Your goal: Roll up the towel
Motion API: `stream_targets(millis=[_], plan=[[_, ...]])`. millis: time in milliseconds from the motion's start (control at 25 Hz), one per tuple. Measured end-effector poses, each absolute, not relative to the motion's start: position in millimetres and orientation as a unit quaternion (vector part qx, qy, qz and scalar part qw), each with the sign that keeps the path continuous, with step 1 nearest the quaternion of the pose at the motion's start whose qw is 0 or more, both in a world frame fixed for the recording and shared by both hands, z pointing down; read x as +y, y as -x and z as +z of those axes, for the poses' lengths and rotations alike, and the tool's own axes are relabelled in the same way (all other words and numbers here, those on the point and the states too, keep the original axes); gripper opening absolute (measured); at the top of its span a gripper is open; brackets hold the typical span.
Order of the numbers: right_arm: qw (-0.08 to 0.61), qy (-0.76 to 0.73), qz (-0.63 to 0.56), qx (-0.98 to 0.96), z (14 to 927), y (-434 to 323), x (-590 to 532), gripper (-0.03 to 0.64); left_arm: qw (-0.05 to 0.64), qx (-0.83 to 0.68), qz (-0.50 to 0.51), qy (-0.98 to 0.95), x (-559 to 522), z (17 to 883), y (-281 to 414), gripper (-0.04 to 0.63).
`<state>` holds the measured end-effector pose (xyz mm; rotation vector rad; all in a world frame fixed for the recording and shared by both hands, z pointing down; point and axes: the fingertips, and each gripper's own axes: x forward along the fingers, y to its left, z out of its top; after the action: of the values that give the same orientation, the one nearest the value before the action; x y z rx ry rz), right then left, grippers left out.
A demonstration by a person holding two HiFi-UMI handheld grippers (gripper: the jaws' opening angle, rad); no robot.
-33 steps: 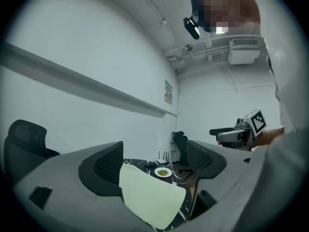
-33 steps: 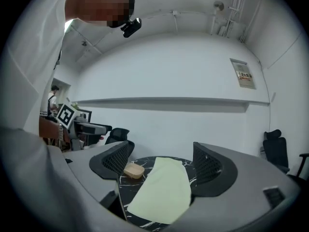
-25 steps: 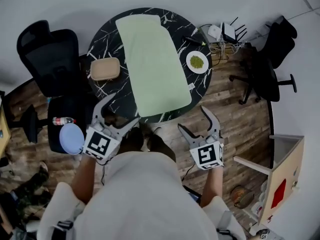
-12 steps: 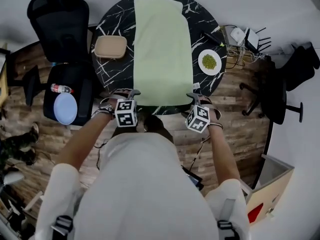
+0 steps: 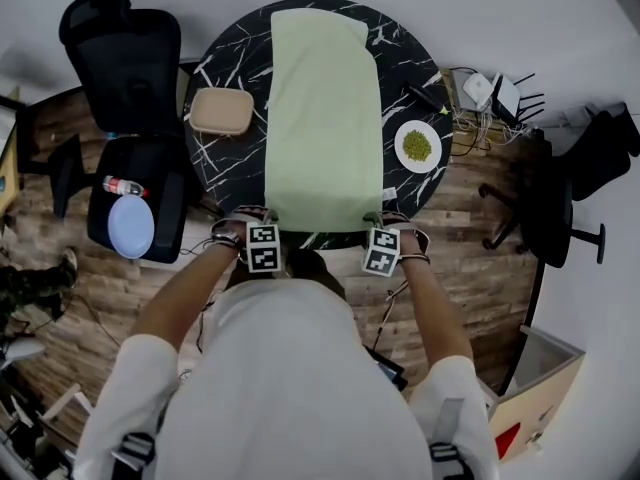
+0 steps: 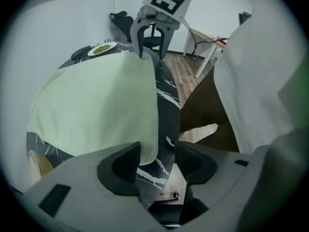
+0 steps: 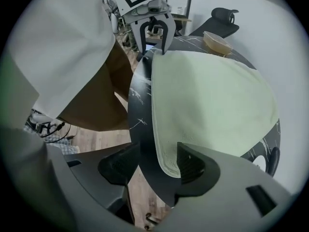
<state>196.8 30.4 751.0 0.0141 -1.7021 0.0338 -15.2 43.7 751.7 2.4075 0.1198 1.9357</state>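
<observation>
A pale green towel lies flat along the round black marble table, its near edge at the table's rim. My left gripper points down at the towel's near left corner. In the left gripper view that corner lies between the closing jaws, against one pad and apart from the other. My right gripper stands at the near right corner. Its jaws are closing too, with the corner and the table edge between them, and the pads do not press.
On the table, a tan lidded box sits left of the towel, and a white plate of green food and a dark pen sit right of it. A black office chair, a blue plate and a bottle stand left.
Both grippers dropped from in front of the person's body to the towel's near corners and tipped downward. Their jaws have narrowed around the corners.
</observation>
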Motion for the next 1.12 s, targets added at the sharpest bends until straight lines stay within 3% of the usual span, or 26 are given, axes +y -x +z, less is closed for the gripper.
stream_targets(millis=[240,280,360,400,440,1120], plan=[[0.659,0.004,0.011,-0.752,755.3,-198.1,38.6,0.184,0.027,0.029,0.628,-0.778,41.1,754.6,15.9,0.176],[0.660,0.010,0.010,-0.751,755.2,-197.9,40.5,0.165,0.023,0.027,0.630,-0.776,39.5,754.1,16.2,0.147],[0.664,0.022,0.000,-0.747,754.5,-197.9,42.2,0.114,0.009,0.019,0.634,-0.773,34.2,753.5,17.9,0.011],[0.666,0.022,-0.008,-0.745,754.3,-197.7,42.0,0.087,0.006,0.017,0.636,-0.772,32.7,753.6,19.4,0.011],[0.667,0.017,-0.014,-0.745,754.3,-197.6,41.5,0.011,0.006,0.016,0.637,-0.771,32.8,753.5,21.3,0.009],[0.619,0.067,0.093,-0.777,719.8,-158.7,114.4,0.008,0.066,0.063,0.622,-0.778,99.0,719.3,66.5,0.008]])
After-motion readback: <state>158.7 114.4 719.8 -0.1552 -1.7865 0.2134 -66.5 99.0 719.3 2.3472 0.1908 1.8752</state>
